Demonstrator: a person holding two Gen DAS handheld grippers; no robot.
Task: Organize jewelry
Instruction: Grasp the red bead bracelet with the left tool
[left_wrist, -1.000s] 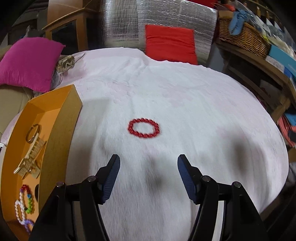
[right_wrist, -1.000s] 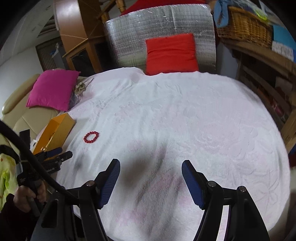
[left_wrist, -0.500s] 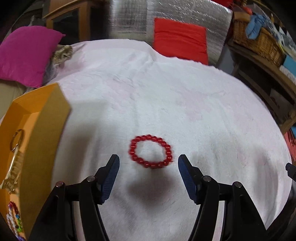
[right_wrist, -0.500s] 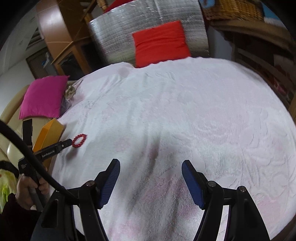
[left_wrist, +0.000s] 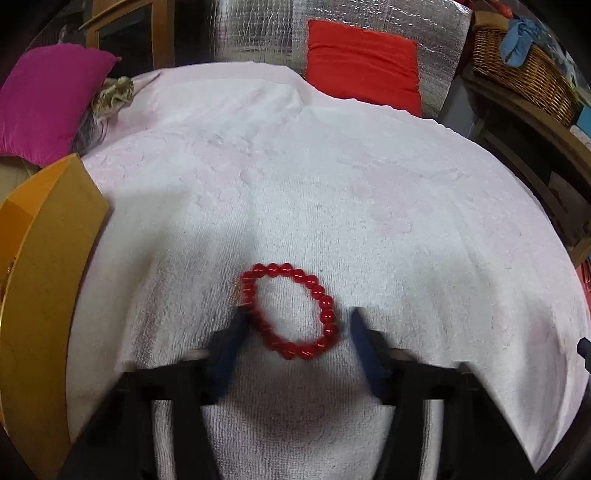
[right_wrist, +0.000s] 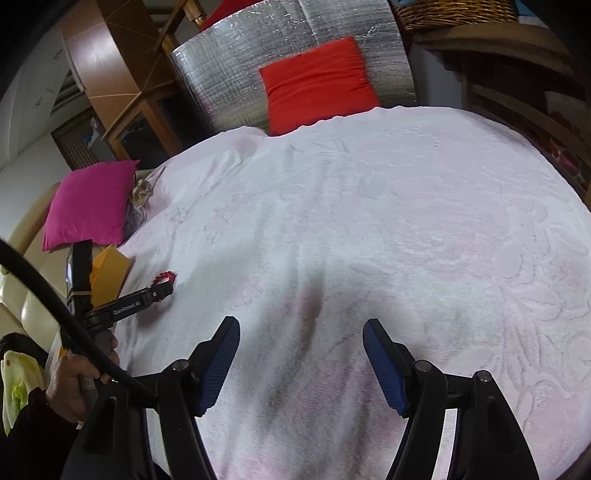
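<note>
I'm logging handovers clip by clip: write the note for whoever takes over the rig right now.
Left claw: has just been closing around the red bead bracelet on the white towel; the left finger touches the beads, the right one looks clear, so no grip yet.
Right claw: open, holding nothing, over bare towel.
Orange tray: at the left edge of the towel.
Left to do: finish the grasp and carry the bracelet to the tray.
</note>
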